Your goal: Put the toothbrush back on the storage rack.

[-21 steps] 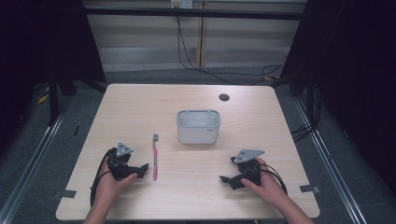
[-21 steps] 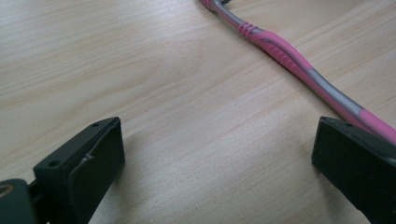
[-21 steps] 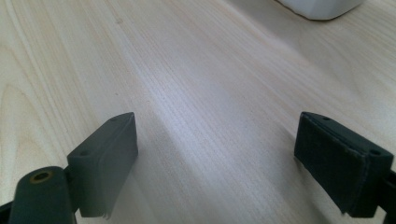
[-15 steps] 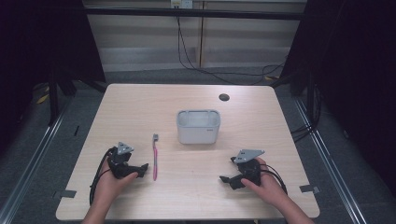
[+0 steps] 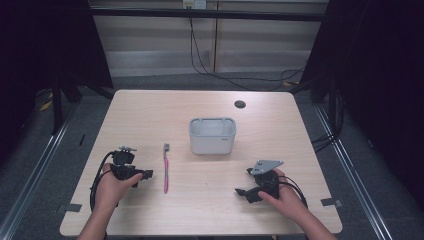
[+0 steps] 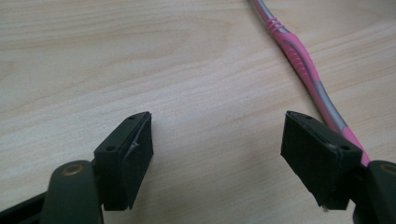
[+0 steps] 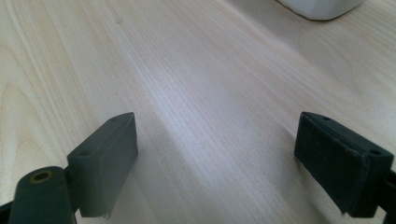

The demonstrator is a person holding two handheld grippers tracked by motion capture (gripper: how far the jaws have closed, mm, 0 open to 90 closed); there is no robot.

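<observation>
We see the pink toothbrush (image 5: 166, 168) lying flat on the desk (image 5: 280, 130) just right of our empty, wide-apart left claw (image 5: 146, 174), its long axis running crosswise to that claw's reach, while the right claw (image 5: 241, 192), also apart, sits farther off.

Table (image 5: 150, 115) bare along all edges; only a toothbrush (image 5: 166, 167) left of centre and a bin (image 5: 212, 136) at centre obstruct passage.

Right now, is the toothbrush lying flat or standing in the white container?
Lying flat: the toothbrush rests on the table, apart from the white container.
</observation>
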